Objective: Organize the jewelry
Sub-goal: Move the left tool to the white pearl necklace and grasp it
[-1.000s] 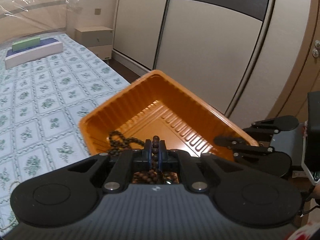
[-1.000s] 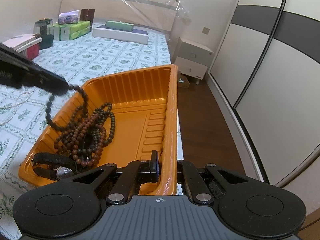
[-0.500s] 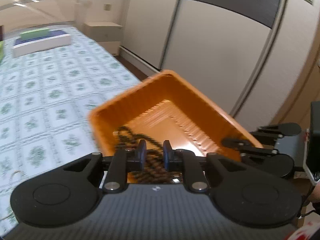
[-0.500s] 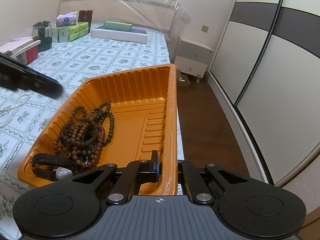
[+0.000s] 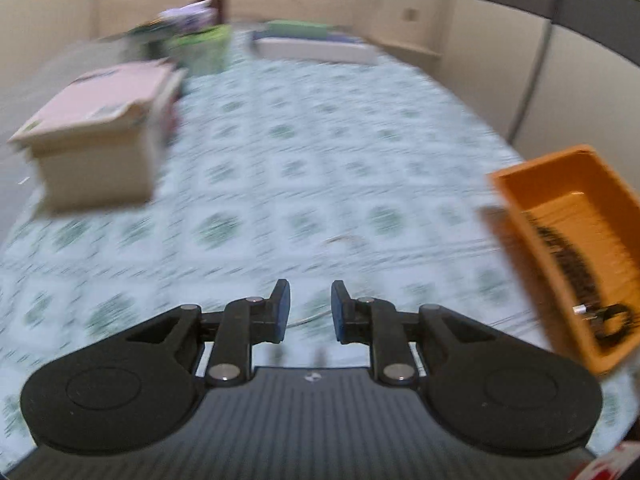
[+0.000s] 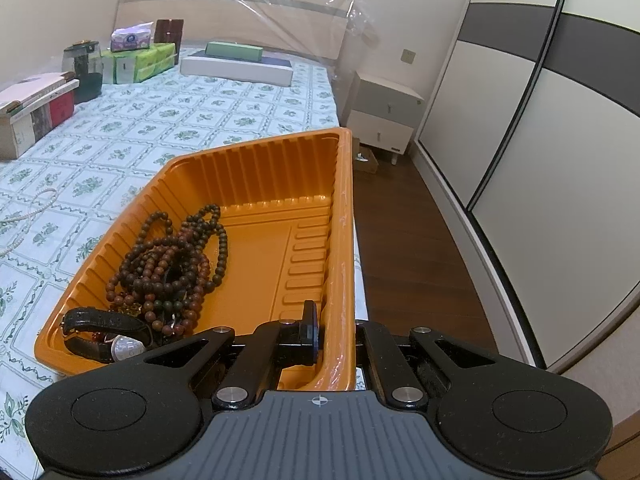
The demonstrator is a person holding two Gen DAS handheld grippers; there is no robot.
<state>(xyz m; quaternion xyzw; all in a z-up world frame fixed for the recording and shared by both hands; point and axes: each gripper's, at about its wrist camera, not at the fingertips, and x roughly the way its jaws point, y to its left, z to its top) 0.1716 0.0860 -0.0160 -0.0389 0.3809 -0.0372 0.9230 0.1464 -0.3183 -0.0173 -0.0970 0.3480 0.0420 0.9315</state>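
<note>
Right gripper [image 6: 334, 330] clamped on orange tray [image 6: 344, 208] wall; left gripper [image 5: 307, 306] opening, empty; no legible writing.

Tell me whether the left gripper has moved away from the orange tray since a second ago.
Yes. The left gripper, jaws opening and empty, has swung left off the orange tray, now at the view's right edge, toward the bedsheet.

The left gripper [image 5: 306, 307] is now swung away from the orange tray [image 5: 520, 216] and aimed over the bedspread [image 5: 280, 168]; its jaws are opening, nothing between them. The bead strand [image 6: 176, 256] it held is now left in the tray
</note>
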